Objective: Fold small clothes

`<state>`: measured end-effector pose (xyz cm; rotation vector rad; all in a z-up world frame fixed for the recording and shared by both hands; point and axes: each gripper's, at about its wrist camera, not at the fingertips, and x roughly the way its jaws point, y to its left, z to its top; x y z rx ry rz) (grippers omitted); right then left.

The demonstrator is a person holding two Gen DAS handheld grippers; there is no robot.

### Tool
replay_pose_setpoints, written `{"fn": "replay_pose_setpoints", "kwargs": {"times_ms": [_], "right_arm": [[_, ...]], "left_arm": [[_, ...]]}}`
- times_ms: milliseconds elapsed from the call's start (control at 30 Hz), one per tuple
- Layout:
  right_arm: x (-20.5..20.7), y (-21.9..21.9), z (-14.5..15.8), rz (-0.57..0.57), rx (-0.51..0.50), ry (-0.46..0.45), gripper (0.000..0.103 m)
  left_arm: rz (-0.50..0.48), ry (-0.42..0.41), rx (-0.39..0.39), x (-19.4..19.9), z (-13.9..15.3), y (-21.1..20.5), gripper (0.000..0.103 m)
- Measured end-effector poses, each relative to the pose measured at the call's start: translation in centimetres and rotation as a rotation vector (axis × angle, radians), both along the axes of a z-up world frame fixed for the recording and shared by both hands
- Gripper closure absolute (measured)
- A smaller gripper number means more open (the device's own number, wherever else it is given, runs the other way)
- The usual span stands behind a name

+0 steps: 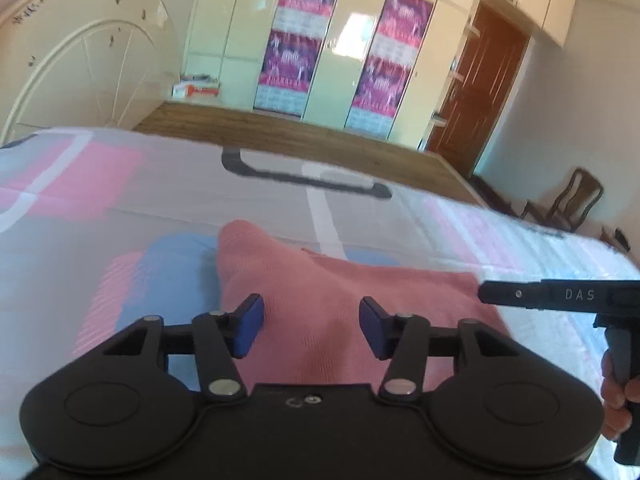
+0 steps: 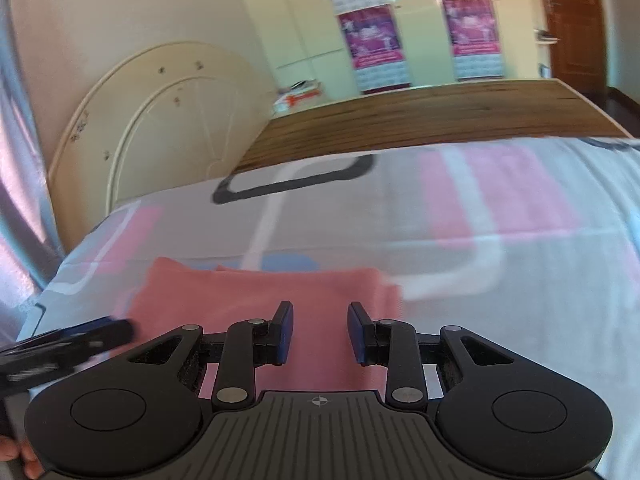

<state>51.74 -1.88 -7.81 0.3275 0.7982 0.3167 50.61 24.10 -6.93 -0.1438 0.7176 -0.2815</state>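
Above the pink cloth [image 1: 320, 312] lying on the bed sheet [image 1: 120, 200], left gripper [image 1: 311, 326] and right gripper [image 2: 320, 332] both have jaws apart, holding nothing.

A bedsheet [image 1: 120, 200] patterned in pink, blue, white and dark outlines covers the near surface. Beyond it lies a wooden floor [image 1: 280, 128]. At far left stands a cream arched headboard [image 1: 80, 60]. Pale wardrobe doors [image 1: 340, 60] carry purple posters [image 1: 304, 12]. A brown door [image 1: 484, 80] and a wooden chair [image 1: 568, 204] are at right.
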Motion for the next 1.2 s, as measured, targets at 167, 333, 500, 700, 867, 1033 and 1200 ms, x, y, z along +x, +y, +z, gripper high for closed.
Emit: {"fn": "replay_pose_setpoints", "kwargs": {"times_ms": [167, 333, 500, 700, 867, 1033, 1200], "right_arm": [[2.5, 1.5, -3.0, -0.023, -0.095, 0.048, 0.073], [3.3, 1.6, -3.9, -0.003, -0.165, 0.059, 0.075], [-0.8, 0.4, -0.7, 0.028, -0.111, 0.003, 0.075], [-8.0, 0.5, 0.6, 0.102, -0.092, -0.013, 0.075], [-12.2, 0.8, -1.3, 0.085, -0.195, 0.01, 0.075], [-13.3, -0.7, -2.7, 0.01, -0.153, 0.089, 0.075], [-13.8, -0.5, -4.2, -0.042, -0.149, 0.161, 0.075]], "left_arm": [[0.071, 0.086, 0.034, 2.1, -3.1, 0.6, 0.049], [0.108, 0.09, 0.041, 1.8, -2.3, 0.8, 0.047], [0.11, 0.054, 0.004, -3.2, -0.1, 1.6, 0.044], [0.06, 0.067, 0.057, -9.6, -0.3, 0.4, 0.042], [0.061, 0.054, 0.135, -12.0, -1.7, -1.1, 0.035], [0.066, 0.105, 0.131, -12.4, -1.2, -1.1, 0.031], [0.063, 0.125, 0.18, -13.1, -1.4, -1.8, 0.013]]}}
